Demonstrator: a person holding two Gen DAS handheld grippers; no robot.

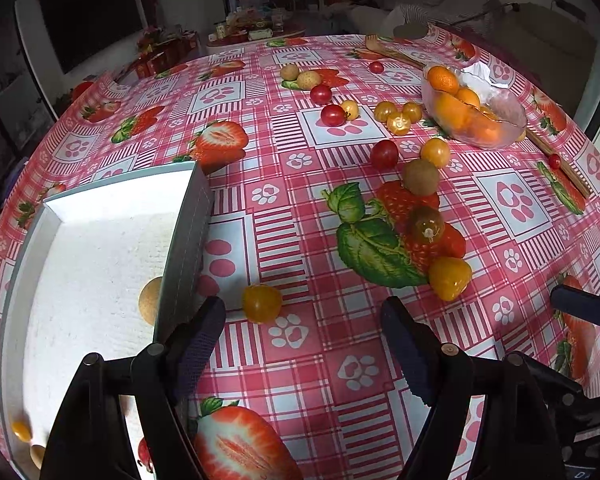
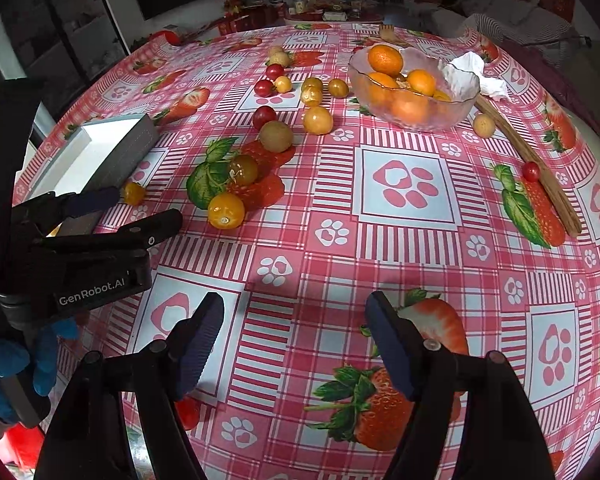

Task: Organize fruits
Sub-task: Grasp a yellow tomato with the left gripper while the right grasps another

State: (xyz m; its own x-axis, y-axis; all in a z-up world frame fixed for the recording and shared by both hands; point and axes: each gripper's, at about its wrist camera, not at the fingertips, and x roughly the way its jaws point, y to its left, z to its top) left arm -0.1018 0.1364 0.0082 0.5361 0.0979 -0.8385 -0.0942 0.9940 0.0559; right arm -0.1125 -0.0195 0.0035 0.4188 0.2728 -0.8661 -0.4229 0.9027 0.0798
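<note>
Looking through the left wrist view, the sorting seems barely begun: the white box [image 1: 100,280] at 9 o'clock holds only a few small fruits, a tan one by its near wall and two or three more in its bottom corner, while most fruit is scattered over the bench [image 1: 300,360]. The left gripper [image 1: 304,320] stands released, nothing between its jaws. The small orange tomato [image 1: 261,303] lies just beyond its fingertips, toward 11 o'clock, beside the box's outer wall (likely the nearest candidate). Further out, at 1 o'clock, sit a yellow fruit [image 1: 449,278], a dark greenish one [image 1: 426,225] and a brown one [image 1: 421,177]; the glass bowl [image 1: 500,112] of oranges is well apart at 2 o'clock.

Turning to the right wrist view, the right gripper [image 2: 296,320] is also released and empty, over bare cloth. No fruit is near its tips: the closest, a yellow fruit [image 2: 225,210], lies at 11 o'clock, well apart, with the cluster of red and yellow fruits beyond it. The left gripper shows at 9 o'clock in a blue-gloved hand [image 2: 8,368], its tips next to the small orange tomato [image 2: 133,193] by the box. Nearly everything is left to do.
</note>
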